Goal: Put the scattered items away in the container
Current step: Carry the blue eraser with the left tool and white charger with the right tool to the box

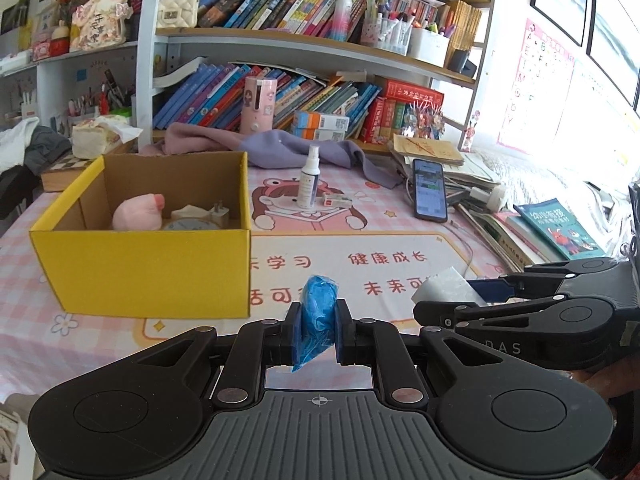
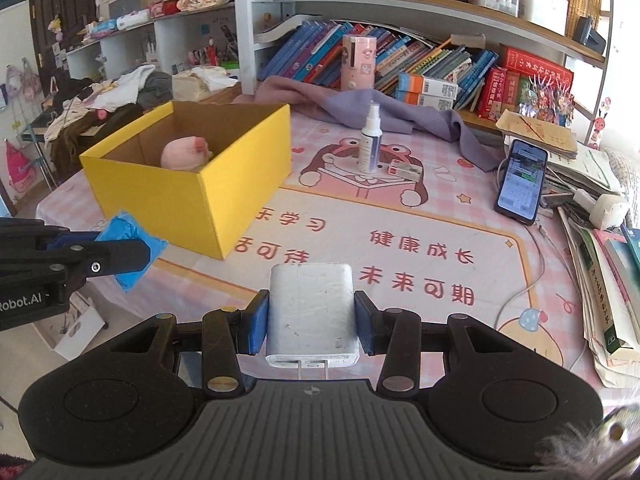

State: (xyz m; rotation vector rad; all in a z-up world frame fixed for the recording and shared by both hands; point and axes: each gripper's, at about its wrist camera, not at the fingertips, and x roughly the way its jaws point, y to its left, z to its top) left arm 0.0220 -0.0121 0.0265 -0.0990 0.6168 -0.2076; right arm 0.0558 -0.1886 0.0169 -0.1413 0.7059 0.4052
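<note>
- Your left hand-held gripper (image 1: 319, 330) was clamped almost fully shut on a crumpled blue plastic bundle (image 1: 318, 312), held above the counter (image 1: 400, 216) just in front of the open yellow cardboard box (image 1: 140, 268), near its front right corner.
- Your right hand-held gripper (image 2: 311, 322) was closed partway on a white rectangular charger block (image 2: 311, 312), further right of the box and clear of it.
- Inside the box already lay a pink plush toy (image 1: 138, 212), a white plug adapter (image 1: 218, 216) and what looked like a round flat item.
- Right of the box, a white spray bottle (image 1: 309, 178) and a small red-and-white carton (image 1: 337, 200) still stood loose, so by my reckoning you were past halfway, with both held pieces undelivered.
</note>
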